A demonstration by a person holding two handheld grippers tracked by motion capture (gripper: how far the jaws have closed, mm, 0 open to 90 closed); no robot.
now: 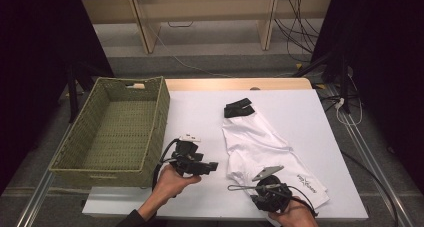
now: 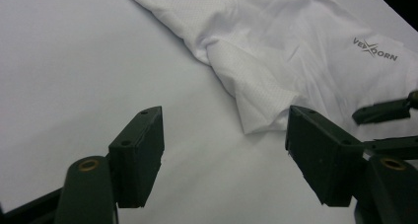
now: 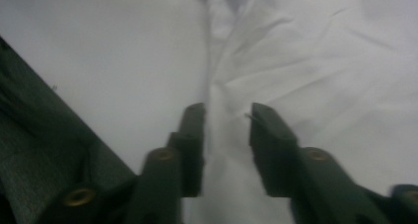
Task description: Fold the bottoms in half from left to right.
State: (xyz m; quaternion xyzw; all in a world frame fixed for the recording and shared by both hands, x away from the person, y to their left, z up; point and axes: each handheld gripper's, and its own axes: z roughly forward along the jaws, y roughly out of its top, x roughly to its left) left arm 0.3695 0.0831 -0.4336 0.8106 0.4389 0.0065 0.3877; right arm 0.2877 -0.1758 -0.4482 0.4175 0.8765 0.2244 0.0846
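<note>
Straddling a raised fold of the white garment (image 3: 296,61), the right gripper's (image 3: 226,120) fingers stand partly apart at lower centre — whether they press the cloth I cannot tell; the left gripper's (image 2: 224,135) fingers gape wide over bare worktop (image 2: 74,61), just beside the garment's hem; a woven basket (image 1: 115,129) sits at left.

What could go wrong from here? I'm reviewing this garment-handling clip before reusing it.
1. The right gripper straddles a raised fold of the white shirt; its jaws stand apart, so closing may catch one thin layer, which could slip.
2. The left gripper is open over bare table beside the hem; a one-sided lift would likely bunch the shirt.
3. The green basket sits close left; dragged cloth may snag its rim.
</note>
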